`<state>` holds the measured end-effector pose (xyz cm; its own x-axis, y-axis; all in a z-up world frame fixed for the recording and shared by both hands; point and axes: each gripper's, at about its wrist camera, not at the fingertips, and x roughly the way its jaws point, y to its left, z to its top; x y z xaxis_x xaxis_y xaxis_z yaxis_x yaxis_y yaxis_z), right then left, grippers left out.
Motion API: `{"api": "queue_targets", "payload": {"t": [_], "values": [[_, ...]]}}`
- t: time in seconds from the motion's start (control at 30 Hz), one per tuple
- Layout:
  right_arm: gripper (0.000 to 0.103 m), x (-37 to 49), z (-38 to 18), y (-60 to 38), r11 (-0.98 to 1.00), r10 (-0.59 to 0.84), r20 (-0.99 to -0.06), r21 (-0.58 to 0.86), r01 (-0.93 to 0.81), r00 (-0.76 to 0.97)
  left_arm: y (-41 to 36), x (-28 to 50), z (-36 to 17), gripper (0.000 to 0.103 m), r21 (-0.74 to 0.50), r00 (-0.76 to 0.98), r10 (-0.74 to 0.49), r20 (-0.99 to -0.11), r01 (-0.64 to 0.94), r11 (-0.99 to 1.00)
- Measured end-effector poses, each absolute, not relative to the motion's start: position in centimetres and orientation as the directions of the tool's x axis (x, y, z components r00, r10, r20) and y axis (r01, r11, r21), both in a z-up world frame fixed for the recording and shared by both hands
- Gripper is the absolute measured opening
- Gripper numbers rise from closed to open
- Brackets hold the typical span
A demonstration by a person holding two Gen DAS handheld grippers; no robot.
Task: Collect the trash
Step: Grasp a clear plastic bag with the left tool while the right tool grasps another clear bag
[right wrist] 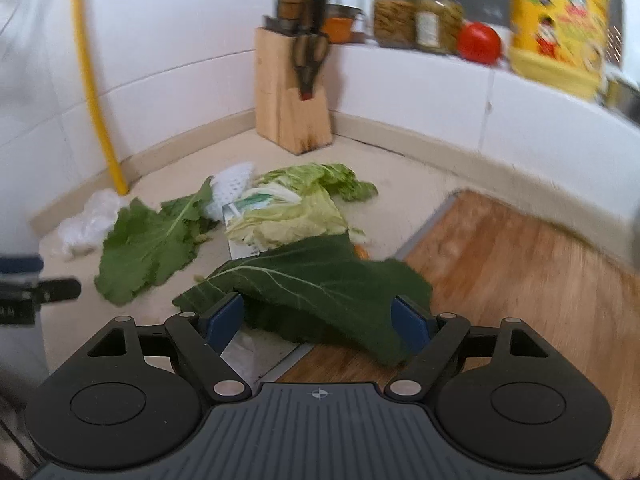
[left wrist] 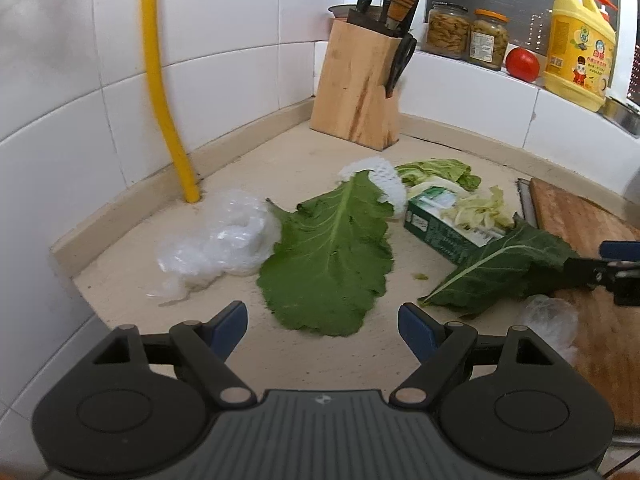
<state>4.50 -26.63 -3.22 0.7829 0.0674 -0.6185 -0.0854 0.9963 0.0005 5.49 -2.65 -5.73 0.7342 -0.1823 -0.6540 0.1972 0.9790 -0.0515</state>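
Note:
Trash lies on the beige counter: a large green leaf [left wrist: 332, 256], crumpled clear plastic [left wrist: 224, 240], white foam netting [left wrist: 380, 178], a green carton [left wrist: 448, 224] with pale cabbage scraps [left wrist: 480, 208] on it, and a dark green leaf [left wrist: 504, 268]. My left gripper [left wrist: 322, 328] is open and empty just before the large leaf. My right gripper [right wrist: 318, 318] is open, with the dark leaf [right wrist: 320, 284] lying between its fingers. The large leaf [right wrist: 148, 244] and cabbage [right wrist: 296, 208] lie beyond. The right gripper also shows in the left wrist view [left wrist: 608, 268].
A wooden knife block [left wrist: 360, 84] stands in the back corner. A yellow pipe [left wrist: 164, 88] runs down the wall. Jars [left wrist: 468, 32], a tomato [left wrist: 522, 63] and a yellow detergent bottle [left wrist: 580, 44] sit on the ledge. A wooden cutting board [right wrist: 520, 280] lies right.

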Motion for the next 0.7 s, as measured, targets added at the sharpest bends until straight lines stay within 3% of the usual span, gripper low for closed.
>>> {"api": "queue_targets", "payload": {"t": [0.37, 0.7], "values": [[0.086, 4.1, -3.8, -24.4, 0.936, 0.313, -0.664, 0.095, -0.338, 0.679, -3.9, 4.8, -5.3, 0.078, -0.074, 0.729, -0.219, -0.649, 0.226, 0.971], [0.087, 5.3, -5.6, -21.7, 0.896, 0.391, -0.702, 0.144, -0.419, 0.596, -1.0, 7.5, -5.2, 0.079, -0.019, 0.764, -0.108, -0.636, 0.125, 0.992]]}}
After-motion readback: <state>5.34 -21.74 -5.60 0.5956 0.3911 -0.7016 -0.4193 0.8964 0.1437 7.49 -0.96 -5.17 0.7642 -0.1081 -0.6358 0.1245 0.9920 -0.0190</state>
